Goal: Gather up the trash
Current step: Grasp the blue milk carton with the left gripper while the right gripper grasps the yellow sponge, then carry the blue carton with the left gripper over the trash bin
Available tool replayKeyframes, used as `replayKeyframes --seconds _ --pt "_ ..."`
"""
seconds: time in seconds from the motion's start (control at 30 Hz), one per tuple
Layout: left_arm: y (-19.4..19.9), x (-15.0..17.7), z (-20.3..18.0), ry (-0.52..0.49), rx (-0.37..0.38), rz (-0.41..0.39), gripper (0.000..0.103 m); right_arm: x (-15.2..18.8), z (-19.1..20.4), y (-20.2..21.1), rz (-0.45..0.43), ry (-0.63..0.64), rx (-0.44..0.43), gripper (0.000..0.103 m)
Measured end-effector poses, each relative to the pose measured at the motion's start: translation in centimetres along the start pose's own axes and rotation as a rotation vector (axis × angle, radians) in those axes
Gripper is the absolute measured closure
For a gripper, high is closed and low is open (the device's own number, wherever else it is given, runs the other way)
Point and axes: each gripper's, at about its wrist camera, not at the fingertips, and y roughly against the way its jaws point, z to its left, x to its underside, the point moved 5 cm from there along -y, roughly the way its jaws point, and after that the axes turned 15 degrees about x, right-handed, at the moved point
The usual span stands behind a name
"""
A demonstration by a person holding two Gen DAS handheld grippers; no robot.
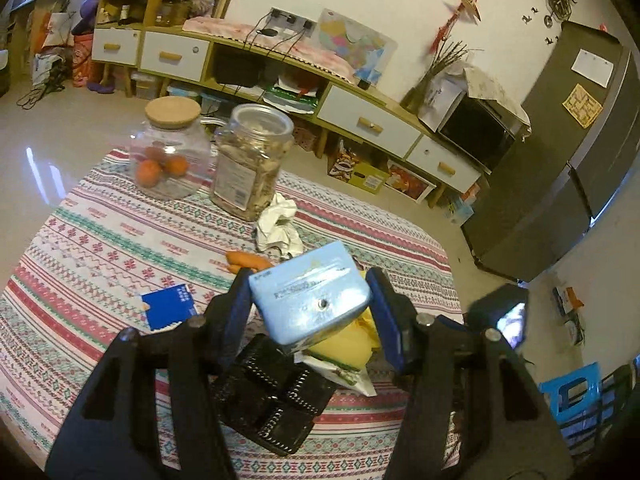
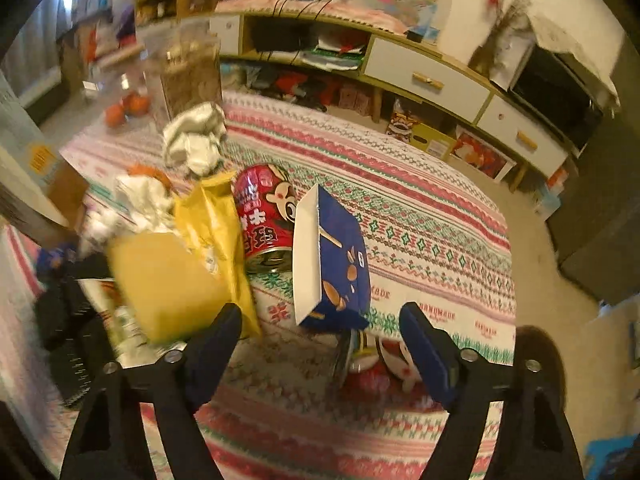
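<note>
Trash spread over patterned cloth [image 1: 100, 216] on worktop. Left gripper [image 1: 310, 304] clamped on light blue carton [image 1: 308, 300], blue pads pressing both of its sides, carton lifted clear of worktop, foil-sealed straw hole facing camera.

Seen from left wrist:
- Crumpled white paper [image 1: 278, 222] at 12 o'clock from carton, touching base of open glass jar [image 1: 250, 160].
- Cork-lidded glass jar [image 1: 170, 148] holding orange fruit, at 9 o'clock from open jar.
- Orange peel [image 1: 246, 261] at 10 o'clock from carton.
- Blue card [image 1: 168, 306] at 9 o'clock from carton, flat on cloth.
- Black perforated tray [image 1: 268, 396] at 6 o'clock, beneath jaws.
- Yellow wrapper [image 1: 346, 344] under carton, at 5 o'clock.

Right gripper [image 2: 320, 338] with jaws standing wide apart, nothing pressed between pads. Dark blue box [image 2: 340, 256] just ahead of fingertips, tilted, white inner face turned left; contact with pads not seen.

Seen from right wrist:
- Red can [image 2: 266, 216] lying on its side at 10 o'clock from blue box, touching it.
- Yellow bag [image 2: 188, 276] at 9 o'clock from can, blurred, beside left finger [image 2: 212, 352].
- 2nd red can [image 2: 380, 364] between fingers, below box, partly hidden.
- Crumpled paper [image 2: 196, 140] at 11 o'clock, more white paper [image 2: 140, 200] below it.

Much of left half of right wrist view blurred; detail there unreadable.
</note>
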Motion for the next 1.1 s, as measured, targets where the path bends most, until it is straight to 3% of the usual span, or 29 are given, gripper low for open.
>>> replayKeyframes --seconds 0.1,0.23,0.3,0.47,0.8,1.1 --pt "0.3 0.0 0.6 0.010 -0.007 -0.001 0.045 -0.2 0.6 -1.5 0.012 0.039 0.064 0.034" --pt "0.2 -0.1 1.1 0.016 -0.002 0.006 0.045 -0.2 0.9 -3.1 0.032 0.036 0.068 0.043" --pt "0.2 -0.1 1.0 0.015 0.002 0.006 0.045 -0.2 0.9 -3.6 0.035 0.032 0.059 0.070" --pt "0.6 -0.2 0.4 0.012 0.023 -0.011 0.045 -0.8 -0.8 -1.9 -0.036 -0.028 0.048 0.086" --pt "0.2 0.1 -2.6 -0.017 0.088 -0.036 0.045 -1.2 -4.7 3.4 -0.119 -0.172 -0.058 0.087" --pt "-2.8 2.5 -7.9 -0.070 0.209 0.026 0.045 1.9 -10.5 6.4 -0.128 -0.262 0.001 0.087"
